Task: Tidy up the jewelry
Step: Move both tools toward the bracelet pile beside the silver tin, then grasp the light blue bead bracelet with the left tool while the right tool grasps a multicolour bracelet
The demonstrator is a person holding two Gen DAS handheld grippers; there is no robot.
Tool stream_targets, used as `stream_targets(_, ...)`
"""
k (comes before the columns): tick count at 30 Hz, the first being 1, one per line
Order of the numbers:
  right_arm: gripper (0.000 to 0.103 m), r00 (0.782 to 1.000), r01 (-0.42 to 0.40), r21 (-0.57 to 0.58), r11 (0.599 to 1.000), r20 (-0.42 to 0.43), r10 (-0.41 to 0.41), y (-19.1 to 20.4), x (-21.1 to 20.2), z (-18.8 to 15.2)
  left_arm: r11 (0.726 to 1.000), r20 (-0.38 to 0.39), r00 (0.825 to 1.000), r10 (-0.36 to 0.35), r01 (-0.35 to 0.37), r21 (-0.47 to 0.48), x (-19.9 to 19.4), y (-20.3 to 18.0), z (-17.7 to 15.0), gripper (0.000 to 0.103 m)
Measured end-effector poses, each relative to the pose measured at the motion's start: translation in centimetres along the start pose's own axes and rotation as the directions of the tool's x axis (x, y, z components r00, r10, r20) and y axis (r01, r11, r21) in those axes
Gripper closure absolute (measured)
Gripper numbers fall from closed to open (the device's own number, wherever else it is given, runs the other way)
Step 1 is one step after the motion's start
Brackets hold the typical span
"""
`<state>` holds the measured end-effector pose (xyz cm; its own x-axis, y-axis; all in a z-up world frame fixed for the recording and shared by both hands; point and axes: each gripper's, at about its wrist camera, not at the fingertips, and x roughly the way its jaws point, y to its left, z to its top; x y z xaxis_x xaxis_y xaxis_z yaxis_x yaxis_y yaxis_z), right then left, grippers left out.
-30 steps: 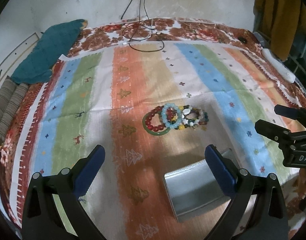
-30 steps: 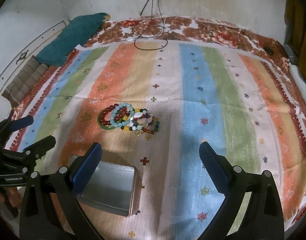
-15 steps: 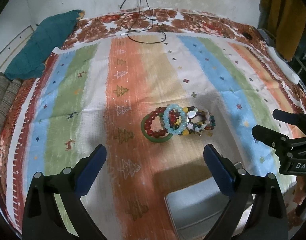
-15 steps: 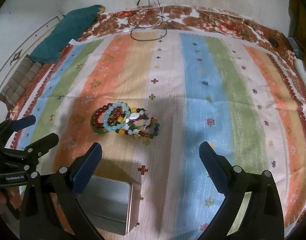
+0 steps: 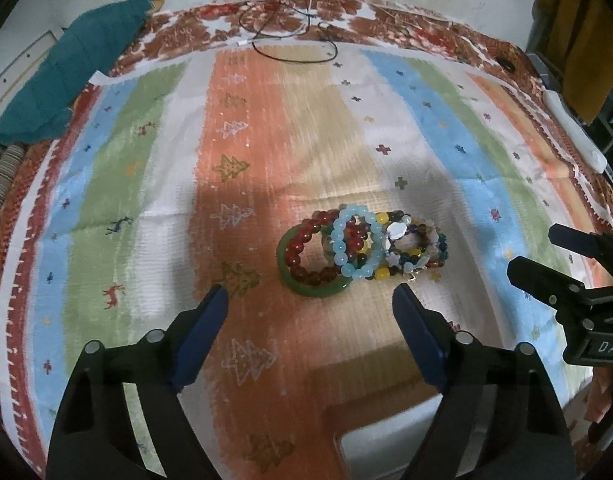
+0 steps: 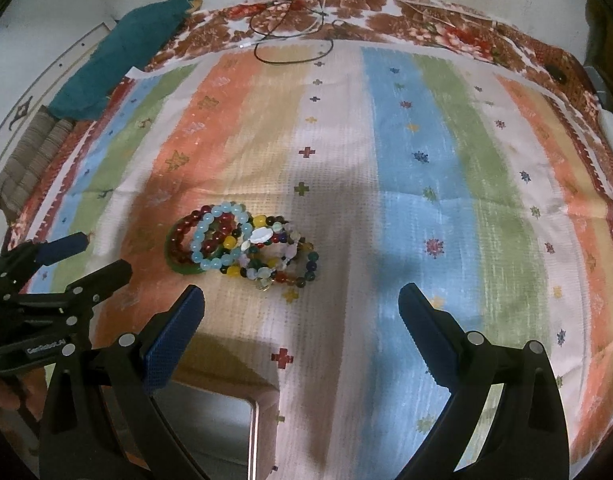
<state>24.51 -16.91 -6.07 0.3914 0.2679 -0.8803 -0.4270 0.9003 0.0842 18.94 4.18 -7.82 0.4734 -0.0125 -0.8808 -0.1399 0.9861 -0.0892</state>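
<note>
The pile of bracelets [image 5: 362, 250] lies just ahead of my left claw [image 5: 310, 304], a little to the right of its centre line, on the striped cloth [image 5: 246, 128]. From my right claw [image 6: 300, 304] the same pile sits ahead and to the left. In it, a plain green bangle [image 5: 312, 290] is nearest my left claw, with a dark red beaded bracelet [image 5: 302, 246] lying across it and a pale blue beaded bracelet [image 5: 352, 240] overlapping that. Further right are mixed-colour strands [image 5: 418, 252] tangled together, with a white flat piece [image 5: 396, 231] on top; I cannot separate how many strands there are.

My left claw is spread wide and holds nothing; its blue fingertips [image 5: 210, 308] stand apart above the cloth, short of the bangle. My right claw is likewise spread and empty, its fingers well apart over the cloth, with the pile off beyond its left fingertip [image 6: 186, 312].

Close under both claws, toward me, is a grey metal tin [image 6: 214, 428], partly hidden by my right claw's left finger; in the left view only its pale corner shows at the bottom edge.

Farther out, a black cable [image 5: 290, 40] loops at the far end of the cloth, and a teal fabric [image 5: 66, 68] lies at the far left corner. A white elongated object [image 5: 574, 132] lies along the far right edge.
</note>
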Motion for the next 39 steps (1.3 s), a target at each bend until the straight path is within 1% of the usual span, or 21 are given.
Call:
stream_targets(3, 0.005, 1.0, 0.003, 0.006, 1.0, -0.011, -0.003, -0.1, 0.6, 0.3, 1.0, -0.012, 0.999, -0.029, 0.029, -0.01, 1.1, 0.0, 0.5, 0.028)
stream_targets(5, 0.005, 1.0, 0.005, 0.005, 1.0, -0.016, -0.005, -0.1, 1.0, 0.5, 0.999, -0.016, 0.999, -0.037, 0.037, -0.006, 1.6, 0.0, 0.8, 0.031)
stream_targets(7, 0.01, 1.0, 0.005, 0.003, 1.0, -0.023, -0.005, -0.1, 1.3, 0.7, 0.999, -0.02, 0.999, -0.041, 0.041, -0.002, 2.1, -0.1, 1.0, 0.034)
stream_targets(10, 0.01, 0.999, 0.012, 0.003, 1.0, -0.033, -0.012, -0.2, 1.9, 0.9, 0.999, -0.037, 0.998, -0.049, 0.049, -0.003, 3.1, 0.0, 1.2, 0.04)
stream_targets(12, 0.01, 0.999, 0.023, 0.003, 1.0, -0.035, -0.023, -0.3, 2.2, 1.1, 0.998, -0.046, 0.997, -0.058, 0.058, -0.003, 3.6, 0.0, 1.3, 0.042)
stream_targets(15, 0.014, 0.999, 0.014, 0.009, 1.0, -0.052, -0.013, -0.4, 2.9, 1.2, 0.997, -0.055, 0.996, -0.073, 0.073, -0.006, 4.2, 0.0, 1.5, 0.045)
stream_targets(19, 0.02, 0.997, 0.02, 0.001, 1.0, -0.072, -0.02, -0.3, 4.0, 1.4, 0.996, -0.066, 0.994, -0.089, 0.089, -0.004, 4.8, 0.0, 1.8, 0.051)
stream_targets(20, 0.023, 0.997, 0.02, -0.001, 1.0, -0.075, -0.02, -0.3, 4.1, 1.4, 0.996, -0.071, 0.993, -0.09, 0.09, 0.001, 5.0, -0.2, 1.9, 0.052)
stream_targets(23, 0.028, 0.996, 0.012, -0.001, 1.0, -0.089, -0.012, -0.2, 4.7, 1.5, 0.996, -0.078, 0.993, -0.085, 0.086, 0.011, 5.5, -0.3, 1.9, 0.052)
stream_targets(27, 0.03, 0.995, 0.03, -0.017, 0.999, -0.094, -0.031, 0.1, 5.3, 1.7, 0.996, -0.084, 0.992, -0.091, 0.092, 0.005, 6.1, -0.1, 2.1, 0.052)
stream_targets(29, 0.032, 0.994, 0.033, -0.021, 0.999, -0.101, -0.035, 0.2, 5.7, 1.7, 0.994, -0.091, 0.99, -0.112, 0.111, -0.019, 6.5, 0.2, 2.3, 0.055)
stream_targets(31, 0.035, 0.993, 0.041, -0.029, 0.999, -0.107, -0.044, 0.3, 6.0, 1.8, 0.991, -0.098, 0.987, -0.131, 0.128, -0.04, 6.9, 0.4, 2.5, 0.056)
stream_targets(34, 0.038, 0.992, 0.042, -0.032, 0.999, -0.116, -0.046, 0.3, 6.5, 1.8, 0.992, -0.105, 0.987, -0.124, 0.121, -0.032, 7.4, 0.3, 2.6, 0.058)
stream_targets(35, 0.039, 0.992, 0.044, -0.033, 0.998, -0.119, -0.048, 0.3, 6.7, 1.9, 0.992, -0.108, 0.986, -0.125, 0.123, -0.032, 7.6, 0.3, 2.6, 0.061)
stream_targets(36, 0.04, 0.991, 0.045, -0.033, 0.998, -0.121, -0.049, 0.3, 6.9, 1.9, 0.992, -0.111, 0.986, -0.127, 0.124, -0.033, 7.8, 0.3, 2.6, 0.062)
stream_targets(39, 0.042, 0.991, 0.041, -0.03, 0.999, -0.13, -0.044, 0.3, 7.3, 2.0, 0.992, -0.113, 0.985, -0.128, 0.125, -0.031, 8.2, 0.3, 2.7, 0.064)
